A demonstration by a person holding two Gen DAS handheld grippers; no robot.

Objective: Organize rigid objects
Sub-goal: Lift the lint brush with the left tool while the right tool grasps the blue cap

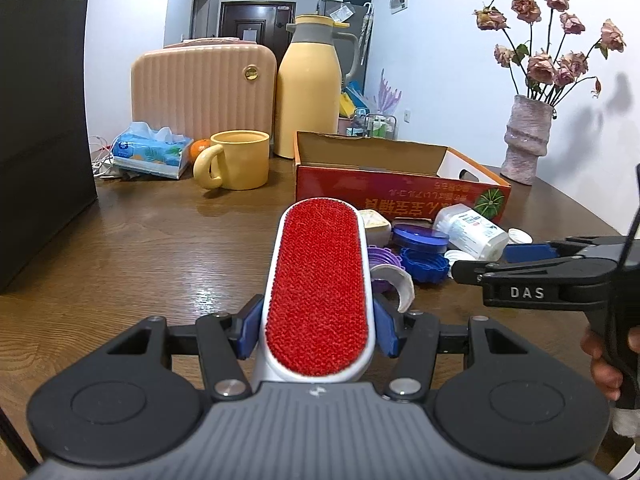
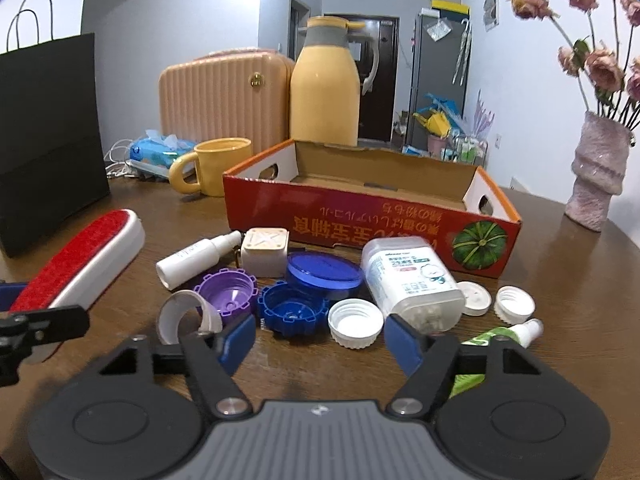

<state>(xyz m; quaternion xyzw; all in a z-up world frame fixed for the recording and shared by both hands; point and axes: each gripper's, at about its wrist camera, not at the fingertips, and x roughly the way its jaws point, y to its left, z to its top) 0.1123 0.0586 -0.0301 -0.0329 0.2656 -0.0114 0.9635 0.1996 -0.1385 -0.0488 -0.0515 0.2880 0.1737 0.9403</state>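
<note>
The left claw (image 1: 318, 334) pinches the lint brush (image 1: 320, 292) above the desk (image 1: 160, 248), while the empty, spread right claw (image 2: 320, 342) could knock the blue cap (image 2: 291, 314) aside.

Ahead of my fingers a brown wooden table (image 2: 560, 280) runs to white walls (image 2: 180, 20). Straight beyond, a hallway ends at a dark door (image 2: 384, 80); right of it stands a grey cabinet (image 2: 440, 80).

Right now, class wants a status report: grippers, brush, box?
Left gripper shut on lint brush. Right gripper open, empty. Red cardboard box empty; caps lie before it.
</note>
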